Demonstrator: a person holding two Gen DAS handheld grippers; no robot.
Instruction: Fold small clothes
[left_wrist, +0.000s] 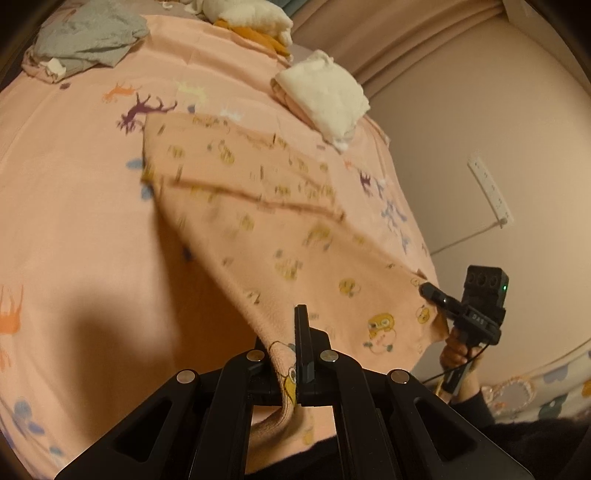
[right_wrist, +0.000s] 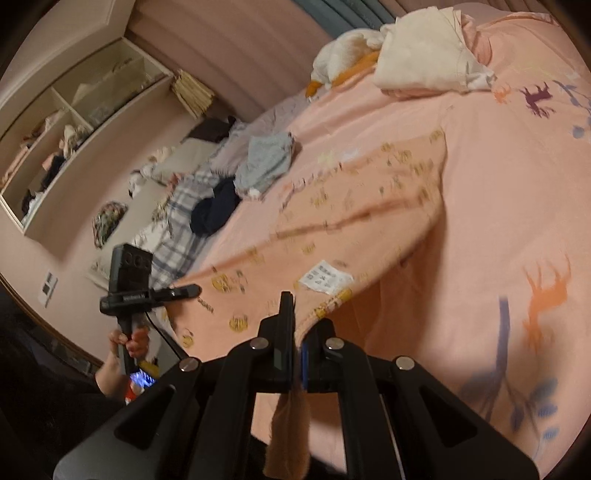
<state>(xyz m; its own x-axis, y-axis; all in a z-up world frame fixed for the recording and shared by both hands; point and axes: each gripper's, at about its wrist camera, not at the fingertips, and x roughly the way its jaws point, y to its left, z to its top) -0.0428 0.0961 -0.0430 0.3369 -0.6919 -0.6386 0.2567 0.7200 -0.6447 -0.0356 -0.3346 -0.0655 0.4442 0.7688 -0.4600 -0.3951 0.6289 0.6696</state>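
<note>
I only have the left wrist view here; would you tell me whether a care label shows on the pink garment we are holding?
Observer: Yes, the right wrist view shows a white label on the garment, close to the right gripper.
Operator: Thank you. What lies past the grey cloth?
Observer: A dark garment lies beside it, on a plaid cloth.
</note>
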